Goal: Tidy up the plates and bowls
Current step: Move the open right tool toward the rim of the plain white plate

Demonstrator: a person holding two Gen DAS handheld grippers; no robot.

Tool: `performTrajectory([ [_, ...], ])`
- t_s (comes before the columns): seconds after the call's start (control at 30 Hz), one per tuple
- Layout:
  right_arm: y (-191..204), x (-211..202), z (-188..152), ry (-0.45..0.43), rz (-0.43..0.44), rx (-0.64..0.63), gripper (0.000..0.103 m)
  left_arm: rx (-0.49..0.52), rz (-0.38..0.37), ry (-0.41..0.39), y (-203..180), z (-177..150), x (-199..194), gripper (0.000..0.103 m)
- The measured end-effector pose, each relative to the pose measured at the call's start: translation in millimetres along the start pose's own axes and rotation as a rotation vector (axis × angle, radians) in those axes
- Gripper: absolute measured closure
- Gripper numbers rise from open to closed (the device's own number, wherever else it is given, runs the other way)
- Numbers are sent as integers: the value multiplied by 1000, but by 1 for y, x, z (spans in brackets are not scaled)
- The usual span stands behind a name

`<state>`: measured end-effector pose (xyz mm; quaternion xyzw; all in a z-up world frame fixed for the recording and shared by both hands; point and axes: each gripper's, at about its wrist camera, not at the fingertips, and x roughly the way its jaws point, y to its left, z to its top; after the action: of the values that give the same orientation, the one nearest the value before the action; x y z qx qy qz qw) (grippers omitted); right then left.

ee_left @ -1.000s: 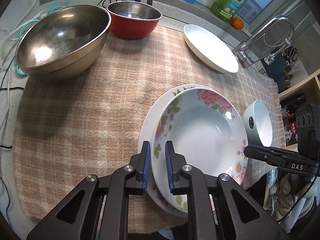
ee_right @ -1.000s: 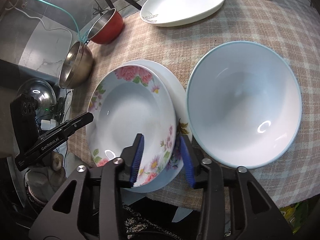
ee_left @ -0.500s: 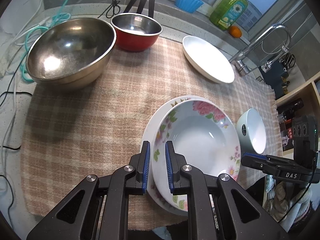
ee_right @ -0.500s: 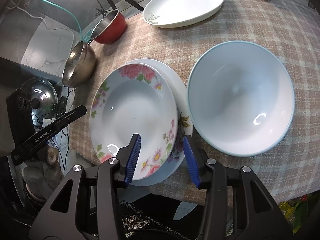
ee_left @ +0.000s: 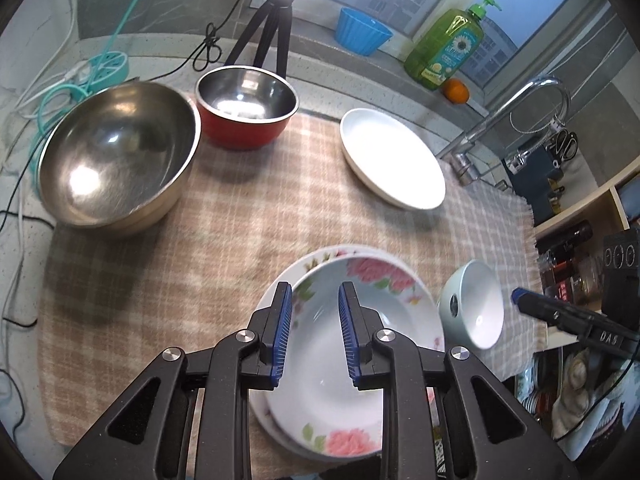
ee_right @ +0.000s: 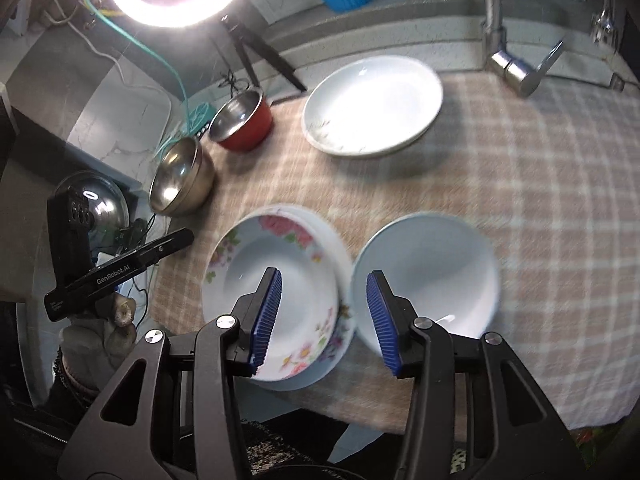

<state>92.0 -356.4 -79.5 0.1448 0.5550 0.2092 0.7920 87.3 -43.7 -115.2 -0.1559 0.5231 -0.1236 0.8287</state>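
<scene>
A floral deep plate (ee_left: 376, 320) (ee_right: 276, 280) sits on a white plate (ee_right: 334, 240) at the cloth's near edge. A pale blue bowl (ee_left: 476, 308) (ee_right: 428, 276) stands to its right. A white oval plate (ee_left: 392, 160) (ee_right: 372, 116) lies at the back. A large steel bowl (ee_left: 116, 160) (ee_right: 180, 180) and a red bowl (ee_left: 244, 108) (ee_right: 244, 120) stand at the left. My left gripper (ee_left: 314, 340) is open and empty above the floral plate's near rim. My right gripper (ee_right: 322, 320) is open and empty above the gap between floral plate and blue bowl.
A checked cloth (ee_left: 240, 232) covers the counter. A tap (ee_left: 520, 116) (ee_right: 504, 40) stands at the back right. A tripod (ee_left: 268, 24), a blue cup (ee_left: 360, 30), a soap bottle (ee_left: 448, 44) and an orange (ee_left: 456, 90) line the sill. Cables (ee_left: 60, 84) lie at the left.
Both grippers have opened wider and drawn back and up from the floral plate. The left jaws, which straddled the plate's rim, have let it go.
</scene>
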Motion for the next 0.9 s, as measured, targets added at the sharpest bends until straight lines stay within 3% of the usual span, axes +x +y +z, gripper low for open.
performTrajectory([
  [0.33, -68, -10, 66, -25, -27, 17, 57, -24, -14, -19, -20, 35, 26, 81],
  [0.63, -103, 29, 119, -3, -14, 32, 57, -79, -35, -20, -29, 79, 65, 81],
  [0.9, -104, 73, 143, 46, -33, -23, 57, -128, -12, 7, -21, 104, 100, 81],
])
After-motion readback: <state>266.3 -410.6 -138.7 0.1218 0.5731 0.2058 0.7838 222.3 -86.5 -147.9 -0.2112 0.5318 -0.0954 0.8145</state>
